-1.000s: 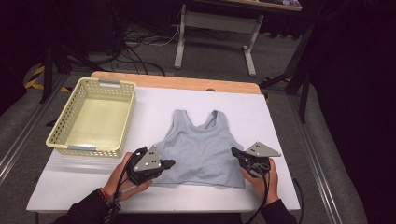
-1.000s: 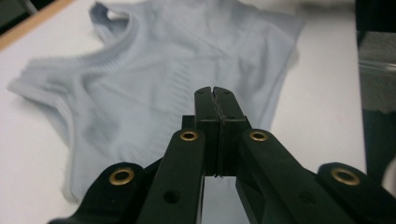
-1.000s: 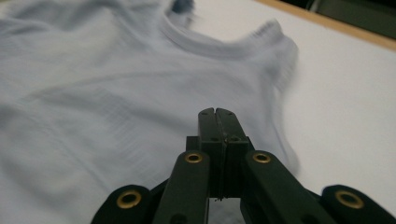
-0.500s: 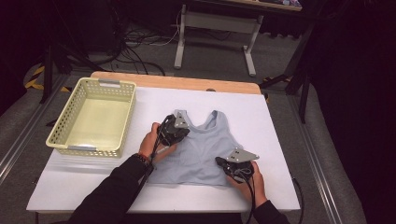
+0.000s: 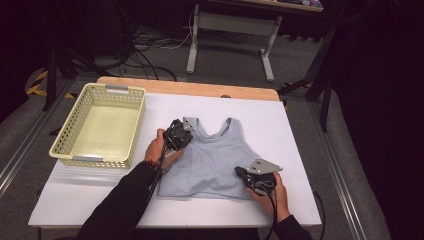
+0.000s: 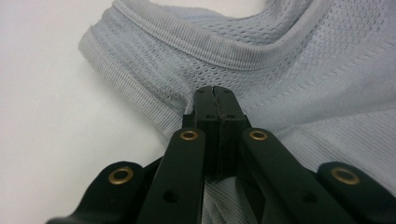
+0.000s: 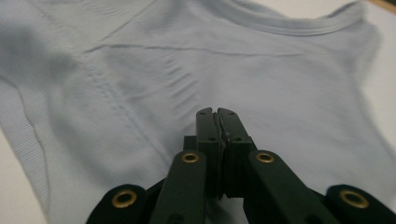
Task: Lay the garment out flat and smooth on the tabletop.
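Observation:
A light grey sleeveless top (image 5: 216, 159) lies flat on the white table, neckline away from me. My left gripper (image 5: 183, 133) rests on its left shoulder strap, by the armhole. In the left gripper view the jaws (image 6: 215, 91) are shut, pressed against the ribbed mesh fabric (image 6: 303, 70), with no cloth seen between them. My right gripper (image 5: 241, 173) sits low over the top's lower right part, near the hem. In the right gripper view its jaws (image 7: 216, 112) are also shut above smooth cloth (image 7: 140, 70), holding nothing.
A pale yellow perforated basket (image 5: 61, 150) stands at the left of the white table top (image 5: 85, 200), close to the left hand. A wooden strip (image 5: 200, 89) runs along the far edge. Cables and a metal stand (image 5: 230, 30) lie on the floor beyond.
My left gripper has travelled from the top's lower left hem up to its left shoulder strap. The right gripper has shifted slightly left onto the garment's lower right part.

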`<action>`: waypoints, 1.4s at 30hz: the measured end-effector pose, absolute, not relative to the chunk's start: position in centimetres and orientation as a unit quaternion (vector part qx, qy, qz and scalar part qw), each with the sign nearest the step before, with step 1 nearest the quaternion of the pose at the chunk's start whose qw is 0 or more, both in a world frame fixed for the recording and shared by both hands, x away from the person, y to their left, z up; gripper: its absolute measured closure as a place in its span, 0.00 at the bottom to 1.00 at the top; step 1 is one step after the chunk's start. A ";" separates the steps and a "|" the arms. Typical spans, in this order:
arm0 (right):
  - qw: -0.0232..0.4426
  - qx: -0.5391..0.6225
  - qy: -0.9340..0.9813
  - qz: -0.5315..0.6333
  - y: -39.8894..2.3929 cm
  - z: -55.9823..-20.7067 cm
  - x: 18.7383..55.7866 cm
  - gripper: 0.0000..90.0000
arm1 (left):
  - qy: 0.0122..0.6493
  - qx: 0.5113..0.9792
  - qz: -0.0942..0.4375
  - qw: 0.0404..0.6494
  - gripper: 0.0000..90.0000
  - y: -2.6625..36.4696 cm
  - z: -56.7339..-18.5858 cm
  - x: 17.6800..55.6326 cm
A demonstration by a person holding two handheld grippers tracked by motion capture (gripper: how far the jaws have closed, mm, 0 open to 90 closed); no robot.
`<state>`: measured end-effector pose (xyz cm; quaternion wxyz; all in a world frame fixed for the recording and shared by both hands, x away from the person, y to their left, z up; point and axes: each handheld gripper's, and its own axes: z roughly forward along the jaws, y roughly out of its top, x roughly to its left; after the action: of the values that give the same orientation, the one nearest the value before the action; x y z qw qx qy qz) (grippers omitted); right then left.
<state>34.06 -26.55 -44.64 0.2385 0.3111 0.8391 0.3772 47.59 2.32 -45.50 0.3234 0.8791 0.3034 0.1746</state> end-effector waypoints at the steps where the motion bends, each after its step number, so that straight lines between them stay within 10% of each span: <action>1: 0.244 0.320 0.832 0.383 -27.2 -44.3 34.1 0.98 | 0.305 0.878 0.178 0.323 1.00 2.5 -45.5 47.6; 42: 0.275 0.367 0.783 0.420 -31.5 -43.9 34.6 0.90 | 0.170 0.866 0.219 0.416 0.97 4.0 -42.0 37.2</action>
<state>34.57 -31.46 -43.91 0.2753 0.3671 0.7832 0.4195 37.21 4.00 -42.03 0.4161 0.8661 0.1701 0.2188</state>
